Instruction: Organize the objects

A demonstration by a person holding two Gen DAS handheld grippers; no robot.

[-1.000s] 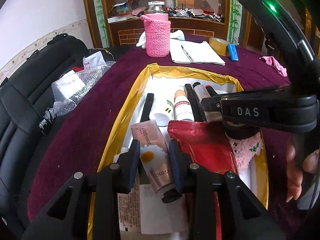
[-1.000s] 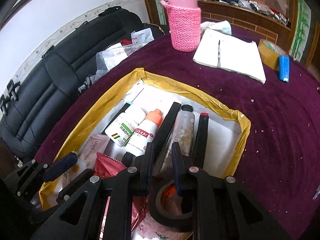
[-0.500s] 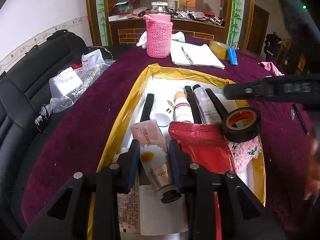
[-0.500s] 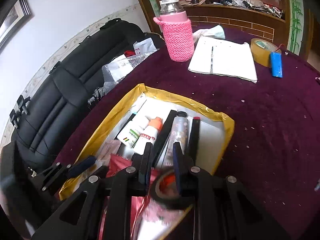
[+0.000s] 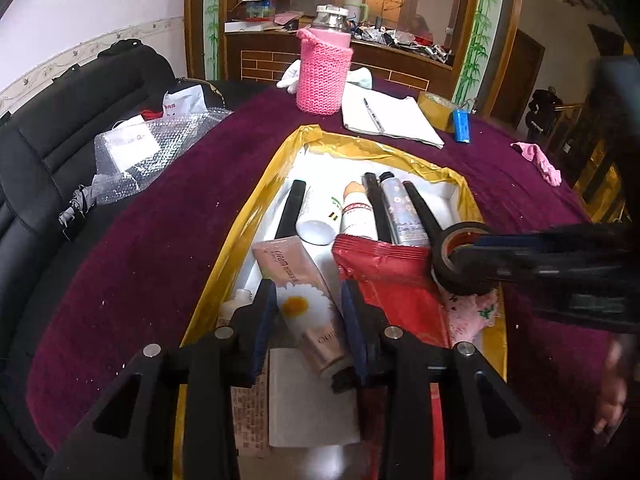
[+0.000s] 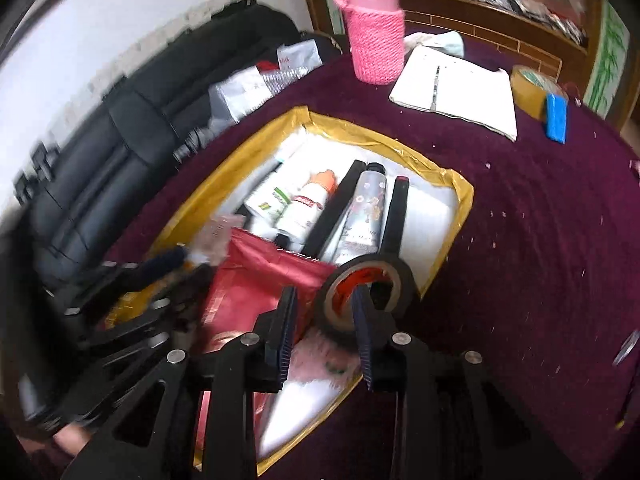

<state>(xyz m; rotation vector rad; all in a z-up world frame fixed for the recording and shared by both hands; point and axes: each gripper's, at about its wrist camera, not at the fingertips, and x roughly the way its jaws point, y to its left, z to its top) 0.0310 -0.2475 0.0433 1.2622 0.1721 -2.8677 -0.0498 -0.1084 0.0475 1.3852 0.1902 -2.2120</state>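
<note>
Your left gripper (image 5: 308, 322) sits low over the near end of the gold-rimmed box (image 5: 256, 196), and the daisy-print cream tube (image 5: 298, 300) lies between its jaws. The jaws are opening: a sliver of gap shows beside the left pad, while the right pad is close against the tube's capped end, so you are not clamping it. The tube rests on the box floor, crimped end toward the far side, just beside the red foil packet (image 5: 384, 276).

Your right gripper (image 6: 324, 328) is over the box's near right corner. Its jaws are opening too, with the wall of the black tape roll (image 6: 366, 292) between them; the right pad stands inside the roll's hole and the left pad outside, well clear of the roll. The roll leans on the packet and on a pink patterned cloth (image 5: 472, 312) (the cloth is mostly covered).

Farther back in the box, two white bottles, black sticks and a silver flowered tube (image 6: 362, 216) lie side by side.

From the left wrist camera, the right gripper is a dark blur crossing the roll, so its pads cannot be read there. The right wrist view is smeared along its left edge, where the left gripper shows only as streaks. The labels on the paper under the cream tube are too small to read. The desk (image 6: 540, 240) wears a maroon cloth.
</note>
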